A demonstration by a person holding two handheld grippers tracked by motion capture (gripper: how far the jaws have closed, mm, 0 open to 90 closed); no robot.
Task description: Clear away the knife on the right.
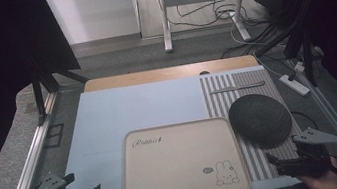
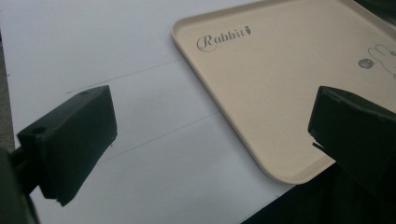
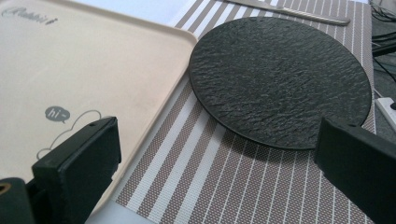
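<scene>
1. The left gripper (image 1: 81, 186) hovers at the near left corner of the pale blue tabletop (image 1: 133, 110), jaws spread wide with nothing between them.
2. The right gripper (image 1: 287, 155) hovers at the near right edge, over the brown-and-white striped woven placemat (image 1: 257, 162); its jaws stand wide apart and hold nothing.
3. A beige rectangular plastic tray (image 1: 182, 163) with a "Rabbit" script and a rabbit drawing lies flat between the two grippers, touched by neither.
4. A round, rough-textured black slate plate (image 1: 260, 120) lies on the placemat, just right of the tray and just ahead of the right gripper.
5. A slim silver utensil (image 1: 237, 86), probably a table knife, lies across the placemat's far end, well apart from the plate.
</scene>
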